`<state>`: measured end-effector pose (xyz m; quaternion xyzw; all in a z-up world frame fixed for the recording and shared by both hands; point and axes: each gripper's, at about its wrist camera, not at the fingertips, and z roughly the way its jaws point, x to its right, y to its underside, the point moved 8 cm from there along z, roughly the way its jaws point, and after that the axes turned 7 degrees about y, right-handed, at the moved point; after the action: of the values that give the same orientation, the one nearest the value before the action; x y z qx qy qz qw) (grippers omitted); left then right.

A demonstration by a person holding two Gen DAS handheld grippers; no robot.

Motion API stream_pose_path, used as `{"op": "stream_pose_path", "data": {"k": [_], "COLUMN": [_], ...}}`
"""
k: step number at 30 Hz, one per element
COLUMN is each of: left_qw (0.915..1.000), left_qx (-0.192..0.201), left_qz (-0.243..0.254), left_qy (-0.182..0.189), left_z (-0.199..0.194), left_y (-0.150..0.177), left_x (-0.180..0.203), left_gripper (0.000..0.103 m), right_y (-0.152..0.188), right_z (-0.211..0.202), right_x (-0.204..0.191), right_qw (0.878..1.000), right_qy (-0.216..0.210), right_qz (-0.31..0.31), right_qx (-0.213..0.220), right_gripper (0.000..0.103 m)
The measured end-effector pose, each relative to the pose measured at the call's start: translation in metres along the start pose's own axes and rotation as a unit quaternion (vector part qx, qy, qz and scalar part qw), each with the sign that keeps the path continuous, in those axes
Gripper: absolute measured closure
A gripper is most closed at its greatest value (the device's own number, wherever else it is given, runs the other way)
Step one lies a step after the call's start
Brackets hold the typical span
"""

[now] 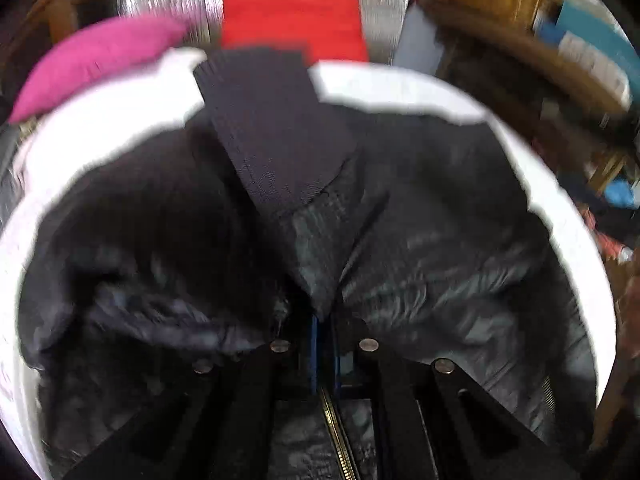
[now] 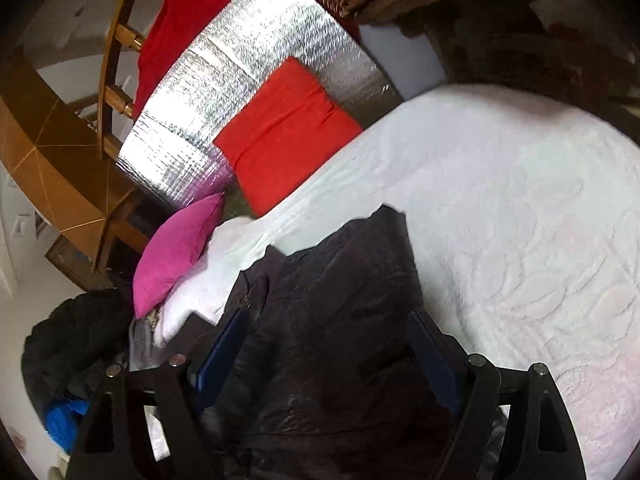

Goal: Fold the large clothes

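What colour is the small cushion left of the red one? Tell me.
Magenta pink cushion; right wrist view shows it best.

Red cushion (image 2: pixel 288 132), pink pillow (image 2: pixel 176 252)

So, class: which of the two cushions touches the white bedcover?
The pink cushion: its corner rests on the bedcover. The red cushion lies on silver foil beyond.

Matte black linkage arms with round silver pivot pins form the left gripper (image 1: pixel 325 344), its fingers (image 1: pixel 314 354) faced with blue pads; the right gripper (image 2: pixel 332 356) shows matching black arms, silver pins and dark blue pads.
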<state>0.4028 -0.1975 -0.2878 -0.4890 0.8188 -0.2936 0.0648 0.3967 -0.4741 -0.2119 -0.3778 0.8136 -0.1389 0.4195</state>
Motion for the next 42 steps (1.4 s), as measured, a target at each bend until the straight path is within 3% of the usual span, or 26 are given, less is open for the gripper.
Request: {"op": "stream_pose_path", "data": {"k": [1,3,5,6,10,13,17,21,25,28,31,34,36,39,42], "left_qw": [1.0000,0.9998,0.9990,0.9983,0.9945,0.9904,0.9820,0.9698,0.9707,0.9743,0.9744,0.9723,0.9725,0.9746,0.9775], "left_qx": [0.001,0.000,0.030,0.047,0.100,0.131,0.106,0.061,0.044,0.030,0.009,-0.008,-0.013,-0.001,0.039], "left_qz": [0.001,0.000,-0.010,-0.012,0.002,-0.012,-0.106,-0.204,-0.204,-0.186,-0.196,-0.208,-0.208,-0.201,-0.192], "left_qy": [0.002,0.018,0.032,0.032,0.028,-0.042,-0.114,-0.119,-0.119,-0.123,-0.110,-0.107,-0.104,-0.098,-0.079], "left_z": [-0.004,-0.020,-0.051,-0.064,-0.118,-0.144,-0.134,-0.118,-0.111,-0.103,-0.090,-0.078,-0.070,-0.073,-0.087], "left_y": [0.001,0.001,-0.001,-0.004,-0.013,-0.012,0.005,0.025,0.031,0.032,0.043,0.046,0.045,0.042,0.030], "left_x": [0.002,0.005,0.004,0.001,-0.018,-0.058,-0.141,-0.194,-0.198,-0.196,-0.187,-0.193,-0.197,-0.191,-0.182], "left_gripper": [0.091,0.066,0.035,0.031,0.027,0.024,0.024,0.024,0.024,0.024,0.024,0.024,0.024,0.025,0.025], "right_y": [0.003,0.009,0.017,0.021,0.036,0.050,0.076,0.113,0.145,0.156,0.140,0.104,0.075,0.059,0.068], "right_z": [0.003,0.009,0.015,0.018,0.028,0.032,0.042,0.058,0.079,0.098,0.098,0.084,0.070,0.058,0.057], "right_x": [-0.002,-0.008,-0.020,-0.026,-0.048,-0.070,-0.105,-0.142,-0.167,-0.167,-0.147,-0.113,-0.074,-0.059,-0.090], "right_qw": [1.000,0.999,0.998,0.997,0.993,0.989,0.985,0.974,0.960,0.950,0.959,0.975,0.987,0.996,0.993], "right_qy": [-0.006,-0.017,-0.033,-0.044,-0.081,-0.099,-0.096,-0.078,-0.040,0.018,0.053,0.078,0.101,0.047,0.008], "right_qz": [-0.001,-0.006,-0.017,-0.020,-0.023,-0.034,-0.089,-0.175,-0.249,-0.292,-0.268,-0.197,-0.118,-0.061,-0.103], "right_qx": [-0.009,-0.026,-0.047,-0.058,-0.088,-0.100,-0.112,-0.125,-0.124,-0.111,-0.082,-0.063,-0.044,-0.050,-0.054], "right_gripper": [0.018,0.018,0.018,0.018,0.018,0.017,0.016,0.016,0.016,0.016,0.017,0.017,0.016,0.016,0.016]}}
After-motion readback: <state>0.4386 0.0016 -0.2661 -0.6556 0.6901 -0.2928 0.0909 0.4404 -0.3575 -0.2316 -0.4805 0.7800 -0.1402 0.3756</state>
